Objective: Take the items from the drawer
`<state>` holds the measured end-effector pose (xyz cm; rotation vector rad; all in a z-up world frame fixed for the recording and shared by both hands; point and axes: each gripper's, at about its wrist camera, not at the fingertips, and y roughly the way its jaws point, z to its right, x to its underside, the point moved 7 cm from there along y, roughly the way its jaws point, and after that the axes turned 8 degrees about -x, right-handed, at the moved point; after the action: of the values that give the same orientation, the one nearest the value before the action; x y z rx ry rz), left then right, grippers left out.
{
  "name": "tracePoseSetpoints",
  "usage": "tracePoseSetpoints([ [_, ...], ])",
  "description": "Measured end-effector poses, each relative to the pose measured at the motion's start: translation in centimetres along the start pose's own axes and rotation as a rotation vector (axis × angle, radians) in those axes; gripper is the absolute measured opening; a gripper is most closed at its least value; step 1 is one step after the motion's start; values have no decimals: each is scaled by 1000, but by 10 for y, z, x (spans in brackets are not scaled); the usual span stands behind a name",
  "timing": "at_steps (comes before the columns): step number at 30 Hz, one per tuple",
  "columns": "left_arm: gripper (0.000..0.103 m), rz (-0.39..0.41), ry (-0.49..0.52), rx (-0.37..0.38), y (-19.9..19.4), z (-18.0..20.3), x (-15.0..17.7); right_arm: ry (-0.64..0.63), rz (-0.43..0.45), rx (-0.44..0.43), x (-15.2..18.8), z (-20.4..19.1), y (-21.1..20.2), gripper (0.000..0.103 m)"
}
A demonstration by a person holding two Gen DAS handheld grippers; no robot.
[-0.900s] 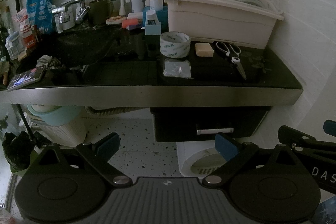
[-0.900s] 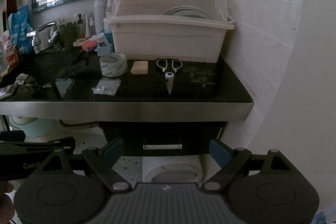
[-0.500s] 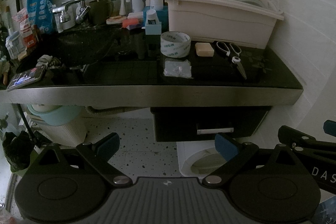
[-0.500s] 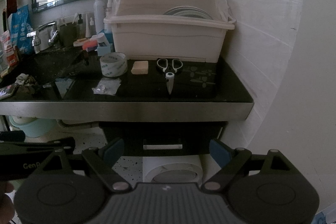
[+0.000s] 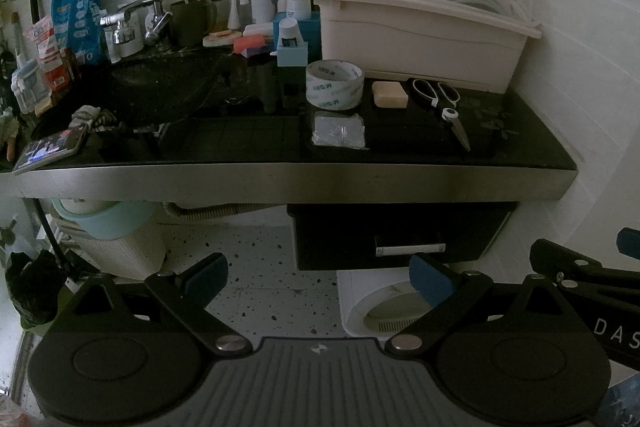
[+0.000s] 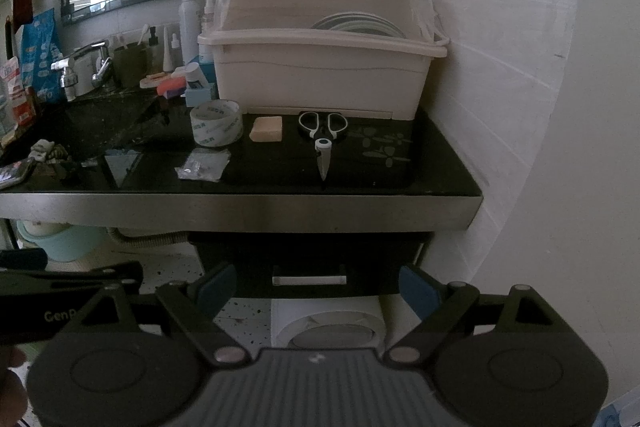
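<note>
A black drawer (image 5: 396,235) with a silver handle (image 5: 410,249) hangs shut under the dark countertop (image 5: 280,179); it also shows in the right wrist view (image 6: 308,263) with its handle (image 6: 309,279). My left gripper (image 5: 318,277) is open and empty, held back from the drawer, low and to its left. My right gripper (image 6: 316,287) is open and empty, straight in front of the drawer. On the counter lie a tape roll (image 5: 334,84), a soap bar (image 5: 389,93), scissors (image 5: 440,103) and a small clear bag (image 5: 339,130).
A beige dish rack (image 5: 416,27) stands at the back right by the tiled wall. A sink (image 5: 152,87) with a tap and bottles fills the left. A phone (image 5: 50,149) lies at the left counter edge. A white bin (image 6: 326,323) stands below the drawer.
</note>
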<state>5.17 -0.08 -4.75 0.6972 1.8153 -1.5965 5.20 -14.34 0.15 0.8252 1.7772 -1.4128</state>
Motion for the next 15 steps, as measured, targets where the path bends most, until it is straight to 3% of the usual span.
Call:
tracePoseSetpoints([
  [15,98,-3,2,-4,1,2,-1,0,-1,-3,0,1,2,89],
])
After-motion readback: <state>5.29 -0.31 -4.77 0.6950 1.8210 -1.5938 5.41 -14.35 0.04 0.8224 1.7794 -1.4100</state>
